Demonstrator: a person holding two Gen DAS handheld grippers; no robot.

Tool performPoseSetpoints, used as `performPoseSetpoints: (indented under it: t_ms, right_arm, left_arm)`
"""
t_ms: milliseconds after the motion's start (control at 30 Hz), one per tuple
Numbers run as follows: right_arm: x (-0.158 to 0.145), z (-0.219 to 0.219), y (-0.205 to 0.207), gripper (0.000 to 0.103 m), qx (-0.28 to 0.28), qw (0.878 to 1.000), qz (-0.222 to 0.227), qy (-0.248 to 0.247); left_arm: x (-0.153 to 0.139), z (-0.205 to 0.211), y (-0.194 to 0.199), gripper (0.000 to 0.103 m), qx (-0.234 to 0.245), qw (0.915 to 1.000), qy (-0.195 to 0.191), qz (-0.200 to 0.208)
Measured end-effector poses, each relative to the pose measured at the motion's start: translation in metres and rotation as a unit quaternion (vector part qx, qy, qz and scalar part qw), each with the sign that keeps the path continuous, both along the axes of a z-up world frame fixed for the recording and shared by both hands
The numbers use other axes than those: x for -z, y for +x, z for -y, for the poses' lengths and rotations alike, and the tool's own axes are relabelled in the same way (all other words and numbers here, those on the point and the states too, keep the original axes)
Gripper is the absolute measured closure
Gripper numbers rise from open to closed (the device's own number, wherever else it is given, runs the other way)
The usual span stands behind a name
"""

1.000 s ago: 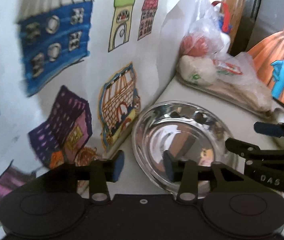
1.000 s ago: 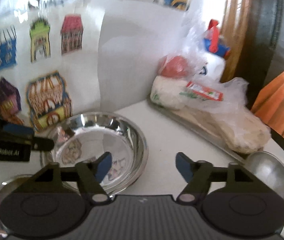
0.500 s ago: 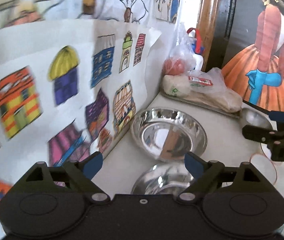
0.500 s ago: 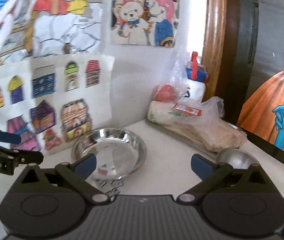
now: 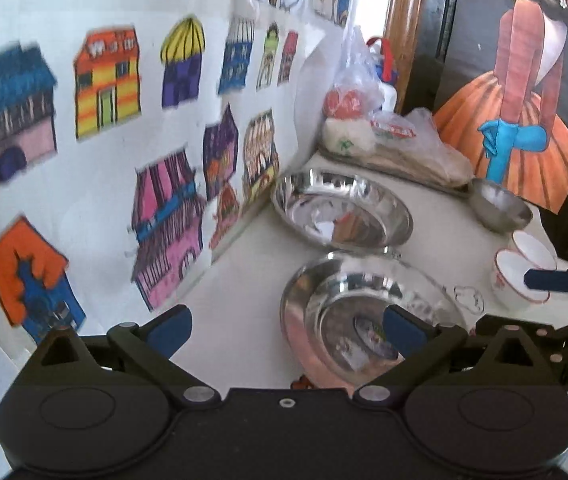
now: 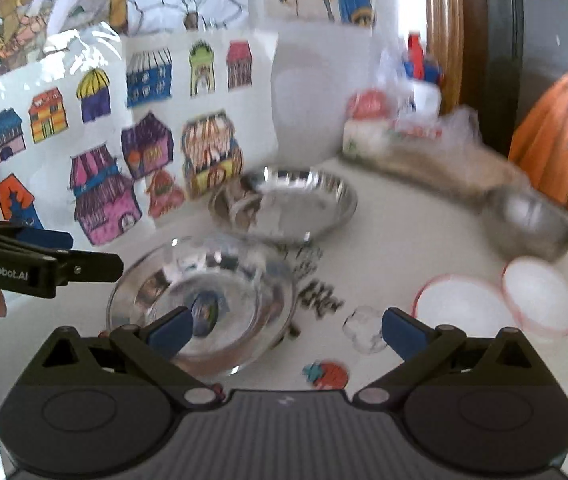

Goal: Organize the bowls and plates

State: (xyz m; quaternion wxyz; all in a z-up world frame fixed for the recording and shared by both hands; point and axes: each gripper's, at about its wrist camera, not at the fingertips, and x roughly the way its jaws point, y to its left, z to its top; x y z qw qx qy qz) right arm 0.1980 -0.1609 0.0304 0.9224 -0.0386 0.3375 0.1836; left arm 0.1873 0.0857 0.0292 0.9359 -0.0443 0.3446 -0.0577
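Note:
Two shiny steel plates lie on the white table: a far plate [image 5: 342, 210] [image 6: 284, 204] by the wall and a near plate [image 5: 364, 312] [image 6: 204, 300]. A small steel bowl [image 5: 500, 208] [image 6: 532, 224] sits at the right. Two white red-rimmed bowls [image 5: 520, 268] [image 6: 496, 304] sit side by side nearer the front. My left gripper [image 5: 286, 330] is open and empty, above the near plate's left side. My right gripper [image 6: 284, 332] is open and empty, above the near plate's right edge.
A wall poster of coloured houses [image 5: 124, 140] stands along the table's left. A tray with plastic bags of food [image 5: 388, 140] [image 6: 404, 136] lies at the back. Stickers [image 6: 324, 374] mark the tabletop. A dark door panel with an orange dress picture [image 5: 524, 120] stands at the right.
Both grippers have pulled back and up from the far plate, and both jaws have opened wider. The near plate and the white bowls have come into view.

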Motion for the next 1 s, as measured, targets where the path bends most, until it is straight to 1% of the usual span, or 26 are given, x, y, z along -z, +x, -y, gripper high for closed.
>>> performPoseSetpoints:
  t_ms: [167, 300, 500, 633, 733, 800, 833, 867, 900, 933, 967, 1000]
  right_arm:
    - [0.017, 0.002, 0.005, 0.001, 0.015, 0.999, -0.023, 0.029]
    - [0.026, 0.004, 0.014, 0.009, 0.029, 0.997, -0.043, 0.057]
    - [0.034, 0.004, 0.019, 0.016, 0.038, 0.996, -0.055, 0.066]
    - [0.035, 0.004, 0.019, 0.019, 0.045, 0.995, -0.052, 0.066]
    - [0.034, 0.004, 0.019, 0.025, 0.045, 0.995, -0.051, 0.070]
    - [0.034, 0.003, 0.019, 0.035, 0.046, 0.995, -0.052, 0.073]
    - [0.033, 0.003, 0.019, 0.038, 0.045, 0.995, -0.054, 0.076]
    - [0.033, 0.002, 0.019, 0.043, 0.045, 0.994, -0.055, 0.078]
    - [0.033, 0.002, 0.018, 0.047, 0.044, 0.994, -0.057, 0.081]
    - [0.033, 0.001, 0.018, 0.048, 0.044, 0.994, -0.059, 0.083]
    - [0.033, 0.001, 0.018, 0.052, 0.044, 0.994, -0.060, 0.086]
    - [0.033, 0.001, 0.017, 0.058, 0.042, 0.993, -0.061, 0.088]
  left_arm:
    - [0.016, -0.003, 0.005, 0.001, 0.004, 0.9998, -0.015, -0.015]
    - [0.022, -0.003, 0.008, 0.001, 0.007, 0.9996, -0.020, -0.016]
    - [0.026, -0.004, 0.013, 0.002, 0.009, 0.9994, -0.028, -0.020]
    - [0.028, -0.005, 0.015, 0.003, 0.012, 0.9993, -0.028, -0.020]
    - [0.030, -0.005, 0.017, 0.005, 0.012, 0.9992, -0.030, -0.024]
    - [0.032, -0.005, 0.018, 0.009, 0.014, 0.9990, -0.033, -0.028]
    - [0.033, -0.005, 0.018, 0.010, 0.014, 0.9989, -0.033, -0.030]
    - [0.034, -0.004, 0.018, 0.013, 0.015, 0.9988, -0.035, -0.032]
    - [0.035, -0.004, 0.019, 0.016, 0.015, 0.9987, -0.036, -0.034]
    - [0.036, -0.005, 0.019, 0.018, 0.014, 0.9985, -0.038, -0.035]
    - [0.036, -0.005, 0.019, 0.023, 0.013, 0.9983, -0.042, -0.037]
    - [0.037, -0.006, 0.019, 0.027, 0.013, 0.9981, -0.045, -0.039]
